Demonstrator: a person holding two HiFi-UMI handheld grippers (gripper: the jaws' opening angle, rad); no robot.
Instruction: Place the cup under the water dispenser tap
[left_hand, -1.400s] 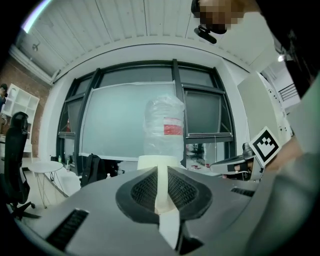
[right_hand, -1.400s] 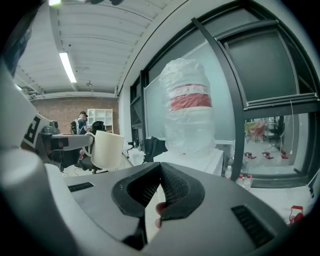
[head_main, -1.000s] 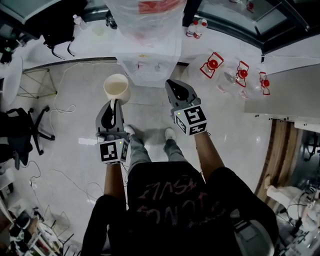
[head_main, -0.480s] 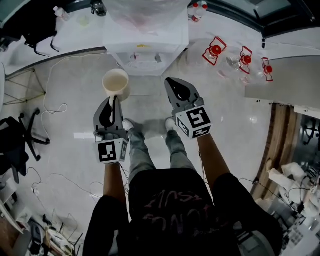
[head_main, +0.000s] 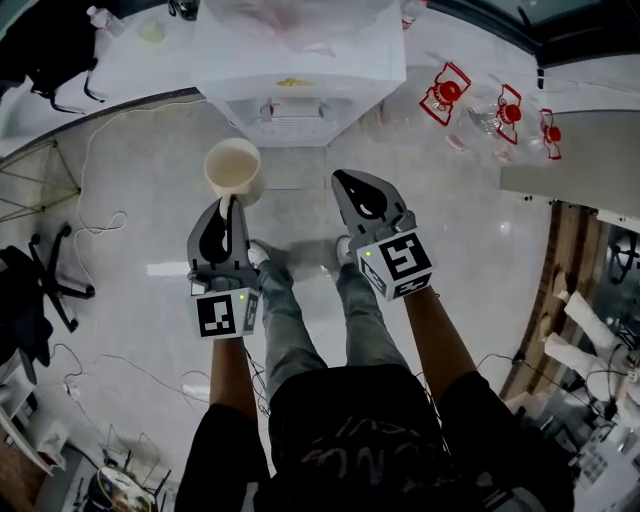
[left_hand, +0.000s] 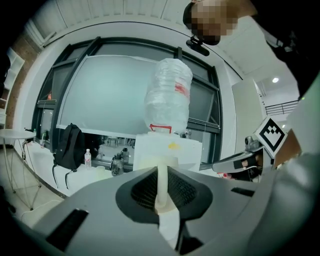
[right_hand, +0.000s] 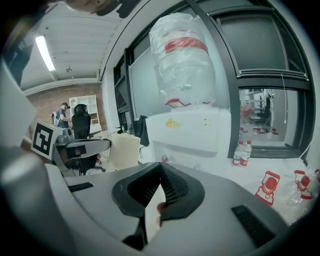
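Note:
A cream cup (head_main: 233, 170) hangs by its rim from my left gripper (head_main: 231, 204), which is shut on the cup's near wall. In the left gripper view that wall (left_hand: 162, 186) stands upright between the jaws. The white water dispenser (head_main: 300, 75) with its clear bottle (left_hand: 168, 95) stands just ahead, its taps (head_main: 294, 108) facing me. The cup is left of and short of the taps. My right gripper (head_main: 354, 186) is shut and empty, level with the left one. From the right gripper view the cup (right_hand: 124, 150) shows left of the dispenser (right_hand: 192, 132).
Empty red-capped bottles (head_main: 450, 93) lie on the floor to the right of the dispenser. An office chair (head_main: 35, 285) and loose cables (head_main: 100, 215) are at the left. The person's feet (head_main: 268, 262) are below the grippers. Two small water bottles (right_hand: 241, 152) stand by the window.
Both grippers have sunk together with the cup still held. The dispenser's front now sits lower and larger in the head view.

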